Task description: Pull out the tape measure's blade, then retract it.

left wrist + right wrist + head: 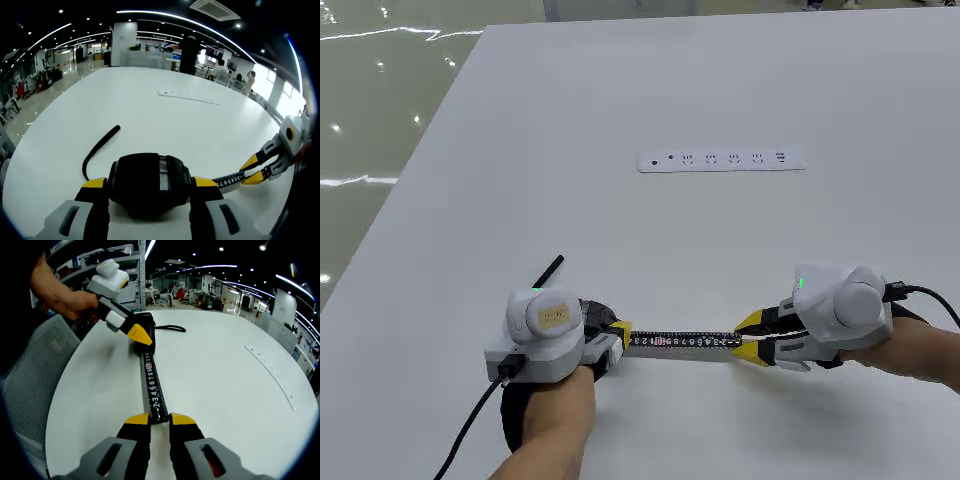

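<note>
Near the front edge of the broad white counter (pixel 620 100): a black, rounded tape measure case (pixel 149 180), clamped between the yellow-tipped jaws of the left hand-held gripper (pixel 610 338). Out of it toward the right, a narrow black blade with white numerals (pixel 151 385), stretched straight and low over the counter. At its far end, the right hand-held gripper (pixel 159 419), clenched on the blade's tip. Beyond the case, a thin black wrist strap (pixel 98 148) lying flat. Farther back, well apart, a long white power strip (pixel 722 160).
</note>
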Tool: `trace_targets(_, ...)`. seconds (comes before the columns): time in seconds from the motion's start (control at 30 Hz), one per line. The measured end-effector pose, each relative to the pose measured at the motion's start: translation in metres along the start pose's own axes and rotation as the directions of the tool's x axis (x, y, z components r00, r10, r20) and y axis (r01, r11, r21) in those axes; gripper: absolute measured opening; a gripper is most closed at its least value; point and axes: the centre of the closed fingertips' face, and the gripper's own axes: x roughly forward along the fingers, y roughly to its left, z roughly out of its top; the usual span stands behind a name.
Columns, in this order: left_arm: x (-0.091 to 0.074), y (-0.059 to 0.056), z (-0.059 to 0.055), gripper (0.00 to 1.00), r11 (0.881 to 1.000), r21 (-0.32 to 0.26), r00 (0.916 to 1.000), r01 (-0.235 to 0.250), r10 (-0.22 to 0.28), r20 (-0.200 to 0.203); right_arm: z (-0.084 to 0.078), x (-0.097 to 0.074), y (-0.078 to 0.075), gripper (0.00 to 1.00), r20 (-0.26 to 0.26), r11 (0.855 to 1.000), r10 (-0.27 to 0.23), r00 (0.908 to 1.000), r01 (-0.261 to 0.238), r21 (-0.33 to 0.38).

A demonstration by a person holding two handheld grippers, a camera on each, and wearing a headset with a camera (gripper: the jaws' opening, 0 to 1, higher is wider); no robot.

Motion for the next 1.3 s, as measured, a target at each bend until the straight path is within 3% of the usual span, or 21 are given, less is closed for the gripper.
trace_targets(0.33, 0.000, 0.000, 0.000, 0.62, 1.000, 0.000, 1.0000, 0.000, 0.000, 0.000, 0.001, 0.001, 0.000, 0.13, 0.000, 1.000, 0.001, 1.0000, -0.001, -0.001)
trace_targets(0.43, 0.000, 0.000, 0.000, 0.62, 1.000, 0.001, 1.0000, 0.001, -0.001, -0.001, 0.003, 0.005, 0.002, 0.13, -0.001, 1.000, 0.003, 1.0000, -0.003, 0.002)
trace_targets(0.5, 0.000, 0.000, 0.000, 0.62, 1.000, -0.003, 1.0000, 0.003, -0.003, -0.002, 0.012, 0.016, 0.004, 0.13, 0.007, 1.000, 0.005, 1.0000, -0.005, -0.003)
trace_targets(1.3, 0.000, 0.000, -0.001, 0.62, 1.000, -0.012, 1.0000, 0.005, -0.005, -0.004, 0.023, 0.031, 0.007, 0.13, 0.017, 1.000, 0.008, 0.9998, -0.008, -0.010)
